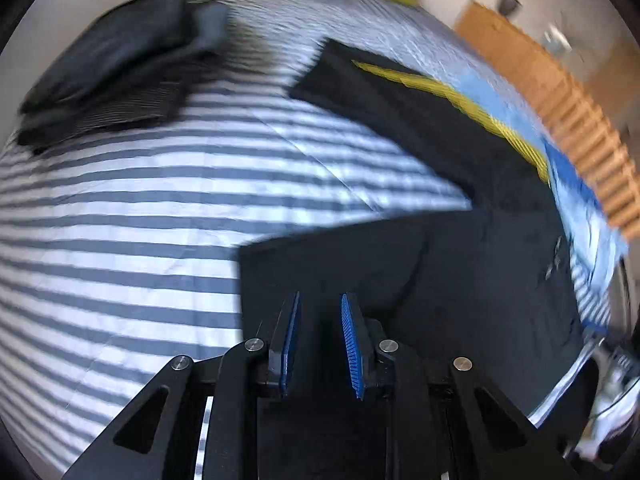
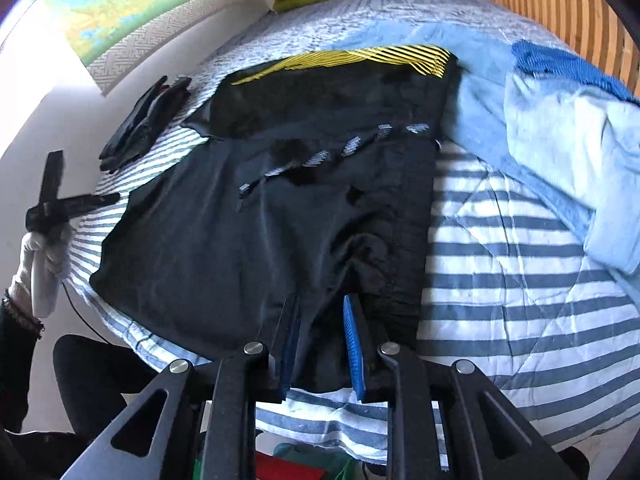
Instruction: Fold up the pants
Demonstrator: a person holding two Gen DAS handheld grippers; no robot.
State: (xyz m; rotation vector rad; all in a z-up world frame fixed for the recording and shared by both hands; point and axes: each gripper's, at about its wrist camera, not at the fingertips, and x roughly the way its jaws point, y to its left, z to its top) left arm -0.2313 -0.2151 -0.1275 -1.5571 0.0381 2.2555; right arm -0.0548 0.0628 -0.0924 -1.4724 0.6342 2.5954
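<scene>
Right wrist view showed us the black pants (image 2: 248, 216) lying spread on the striped bed (image 2: 520, 280). Our right tongs (image 2: 320, 344) sat at the near edge, and we could not tell whether they pinched the cloth. Our gloved left hand (image 2: 40, 264) held the left tongs (image 1: 320, 340) over the pants, slightly apart with nothing between them. Folded dark clothes (image 1: 116, 64) lay nearby, and blue clothes (image 2: 568, 152) were piled beside the pants.
</scene>
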